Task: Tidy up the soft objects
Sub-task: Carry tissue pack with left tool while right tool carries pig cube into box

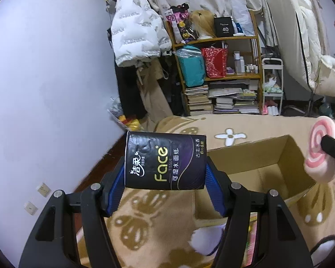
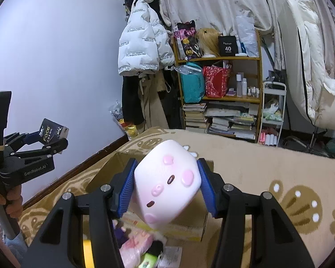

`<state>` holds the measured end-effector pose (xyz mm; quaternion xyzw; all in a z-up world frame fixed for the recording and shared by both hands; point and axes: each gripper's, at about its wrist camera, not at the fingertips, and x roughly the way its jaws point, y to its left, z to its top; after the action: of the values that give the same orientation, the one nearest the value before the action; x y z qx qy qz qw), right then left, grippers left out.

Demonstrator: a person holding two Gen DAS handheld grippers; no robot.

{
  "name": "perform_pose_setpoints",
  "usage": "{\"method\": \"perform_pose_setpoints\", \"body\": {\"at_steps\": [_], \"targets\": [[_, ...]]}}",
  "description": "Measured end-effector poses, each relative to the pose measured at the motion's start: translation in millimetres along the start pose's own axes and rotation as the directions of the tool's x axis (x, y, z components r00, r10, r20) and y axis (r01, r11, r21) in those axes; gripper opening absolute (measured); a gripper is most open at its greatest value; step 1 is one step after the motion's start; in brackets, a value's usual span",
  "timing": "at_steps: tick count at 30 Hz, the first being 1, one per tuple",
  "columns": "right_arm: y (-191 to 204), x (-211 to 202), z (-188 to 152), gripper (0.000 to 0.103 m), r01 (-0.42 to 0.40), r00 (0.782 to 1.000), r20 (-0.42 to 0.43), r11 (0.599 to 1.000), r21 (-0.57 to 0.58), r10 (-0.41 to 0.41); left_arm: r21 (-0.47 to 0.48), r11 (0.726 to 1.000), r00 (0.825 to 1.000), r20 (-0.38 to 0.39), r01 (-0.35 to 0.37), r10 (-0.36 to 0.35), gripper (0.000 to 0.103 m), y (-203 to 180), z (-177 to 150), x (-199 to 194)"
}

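My left gripper (image 1: 165,167) is shut on a black tissue pack (image 1: 165,162) printed "Face", held in the air above the patterned blanket. In the right wrist view the same tissue pack (image 2: 52,132) shows at the far left in the left gripper (image 2: 49,139). My right gripper (image 2: 167,183) is shut on a white and pink squishy toy (image 2: 167,183) with a small face, held over an open cardboard box (image 2: 187,221). In the left wrist view that squishy toy (image 1: 321,149) shows its pink swirl side, right of the open box (image 1: 268,163).
A tan flowered blanket (image 1: 158,227) covers the bed. Several soft items (image 2: 136,245) lie in front of the box. A wooden shelf (image 1: 218,67) with bags and books, a hanging white jacket (image 1: 136,31) and a white cart (image 1: 272,87) stand along the far wall. A person's hand (image 2: 11,203) holds the left gripper handle.
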<state>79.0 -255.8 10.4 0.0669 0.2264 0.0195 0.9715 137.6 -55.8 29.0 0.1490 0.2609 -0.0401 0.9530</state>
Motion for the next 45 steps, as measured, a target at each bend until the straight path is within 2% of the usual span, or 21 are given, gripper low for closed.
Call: {"method": "perform_pose_setpoints", "body": {"at_steps": [5, 13, 16, 21, 26, 30, 33, 35, 36, 39, 43, 45], "targets": [[-3, 20, 7, 0.057, 0.010, 1.000, 0.014, 1.000, -0.012, -0.010, -0.047, 0.996, 0.997, -0.038, 0.069, -0.071, 0.064, -4, 4, 23], [-3, 48, 2, 0.057, 0.007, 1.000, -0.009, 0.999, -0.036, -0.007, -0.040, 0.995, 0.993, -0.076, 0.090, -0.093, 0.065, -20, 2, 53], [-6, 55, -4, 0.057, -0.002, 0.999, -0.032, 0.999, -0.034, 0.001, -0.010, 0.997, 0.992, -0.100, 0.081, -0.082, 0.065, -29, -1, 62], [-11, 65, -12, 0.057, -0.009, 0.997, -0.073, 1.000, -0.019, 0.008, -0.017, 0.993, 0.985, -0.120, 0.120, -0.121, 0.065, -38, -3, 74], [-16, 70, -19, 0.058, -0.019, 0.994, -0.109, 1.000, -0.004, 0.018, 0.043, 0.992, 0.982, -0.154, 0.119, -0.111, 0.065, -52, -9, 85], [-19, 72, -22, 0.060, -0.021, 0.992, -0.128, 1.000, 0.008, 0.022, 0.037, 0.984, 0.973, -0.161, 0.176, -0.168, 0.065, -61, -9, 85], [-21, 73, -26, 0.062, -0.011, 0.989, -0.144, 1.000, 0.022, 0.014, 0.056, 0.976, 0.965, -0.169, 0.211, -0.199, 0.071, -69, -9, 84], [-22, 72, -30, 0.065, -0.003, 0.989, -0.149, 0.999, 0.033, 0.008, 0.071, 0.978, 0.968, -0.174, 0.196, -0.182, 0.079, -71, -11, 87], [-23, 71, -32, 0.070, -0.005, 0.989, -0.149, 0.999, 0.039, 0.011, 0.074, 0.979, 0.969, -0.173, 0.189, -0.174, 0.082, -71, -12, 87], [-22, 66, -31, 0.092, -0.003, 0.991, -0.132, 0.999, 0.040, 0.008, 0.064, 0.983, 0.972, -0.169, 0.174, -0.161, 0.089, -69, -13, 87], [-22, 57, -30, 0.103, 0.018, 0.994, -0.113, 0.999, 0.042, -0.013, 0.041, 0.984, 0.972, -0.169, 0.175, -0.166, 0.100, -62, -12, 83], [-23, 52, -31, 0.103, 0.024, 0.994, -0.110, 0.998, 0.050, -0.019, 0.035, 0.985, 0.973, -0.168, 0.167, -0.158, 0.100, -57, -12, 82]]}}
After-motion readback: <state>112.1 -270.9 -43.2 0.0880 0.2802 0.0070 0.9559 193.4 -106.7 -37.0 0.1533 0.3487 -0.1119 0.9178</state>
